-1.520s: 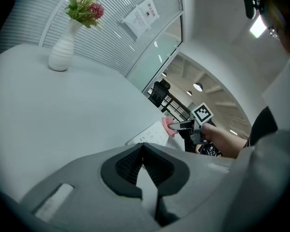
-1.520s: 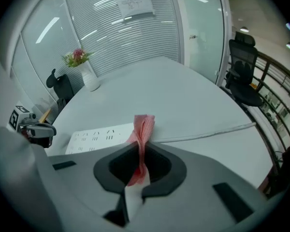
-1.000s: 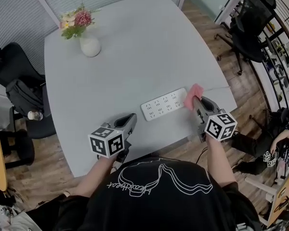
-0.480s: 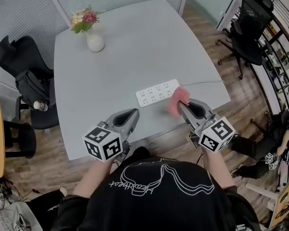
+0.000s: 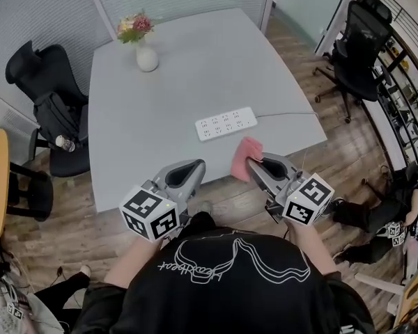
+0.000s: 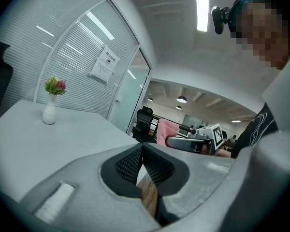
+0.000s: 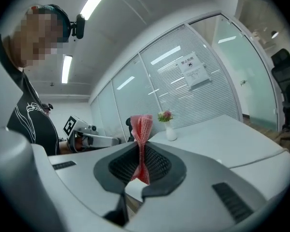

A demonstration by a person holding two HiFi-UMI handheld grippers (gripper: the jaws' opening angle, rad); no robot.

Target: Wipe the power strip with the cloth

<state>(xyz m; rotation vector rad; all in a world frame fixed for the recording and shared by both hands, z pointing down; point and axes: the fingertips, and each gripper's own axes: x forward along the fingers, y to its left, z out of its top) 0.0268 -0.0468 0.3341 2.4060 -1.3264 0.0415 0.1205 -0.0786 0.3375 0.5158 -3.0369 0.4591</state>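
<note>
We have drawn the right gripper (image 5: 253, 169), jaws pinching the cloth (image 5: 244, 157), off the power strip (image 5: 226, 123). Left gripper (image 5: 193, 168) jaws pressed together, empty. Wall notice (image 7: 193, 70) print illegible.

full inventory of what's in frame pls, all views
table: 1, light grey, centre
power strip: 1, white, table's near right part
vase of flowers: 1, white vase with pink blooms, table's far left corner
office chairs: 2, black, one on each side of the table
cloth: 1, pink, by the table's near edge
left claw: 1, grey, shut, empty
right claw: 1, grey, shut on the cloth
</note>
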